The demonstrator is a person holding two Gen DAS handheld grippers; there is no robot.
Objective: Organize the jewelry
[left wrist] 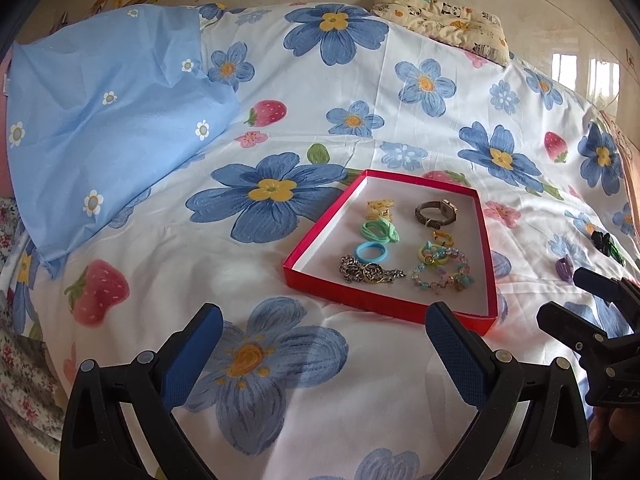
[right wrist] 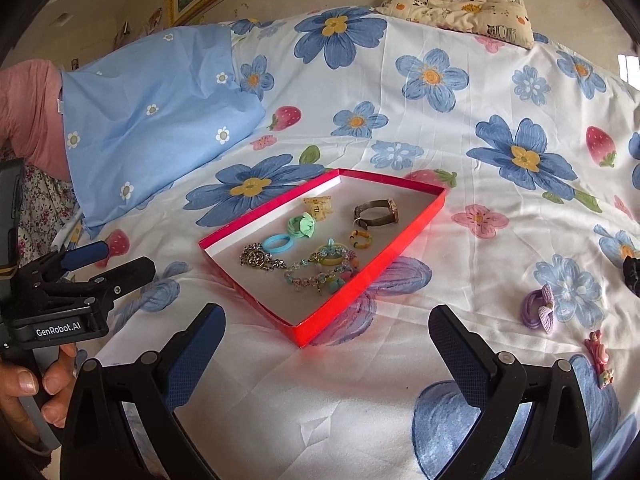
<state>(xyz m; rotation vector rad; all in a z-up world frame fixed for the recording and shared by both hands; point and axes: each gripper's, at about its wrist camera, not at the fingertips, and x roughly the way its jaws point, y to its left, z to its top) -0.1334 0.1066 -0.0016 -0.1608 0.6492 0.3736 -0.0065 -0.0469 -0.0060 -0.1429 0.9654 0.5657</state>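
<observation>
A red tray (right wrist: 412, 222) lay on the flower-printed bed sheet (right wrist: 360, 380), and most of the jewelry was already gathered in it: a watch (right wrist: 376, 210), a silver chain bracelet (right wrist: 260, 259), a beaded bracelet (right wrist: 320, 276), a blue ring (right wrist: 277, 243), a green scrunchie (right wrist: 301, 225), a yellow claw clip (right wrist: 318, 205) and a small amber ring (right wrist: 360, 239).

Three pieces were still seen outside it, to the right on the sheet: a purple hair tie (right wrist: 538, 308) near the tray, a pink charm (right wrist: 598, 356) closer to the camera, and a dark item (right wrist: 632, 274) at the frame edge, too cropped to identify.

The left hand-held gripper (left wrist: 320, 344) was held released and empty over the sheet just in front of the tray. The right hand-held gripper (right wrist: 326, 344) was likewise spread wide and empty, well short of the stray pieces.

The step in hand was judged to be fetching one of the pieces left out, most likely the purple hair tie. It would best be approached by the right side from above, with the fingers straddling the looped band, not its bow. The sheet was soft and wrinkled, so cloth could be pinched along with it; a light descent and a check before lifting would be advised. An open spot by the tray's near right corner could be used for placing.
</observation>
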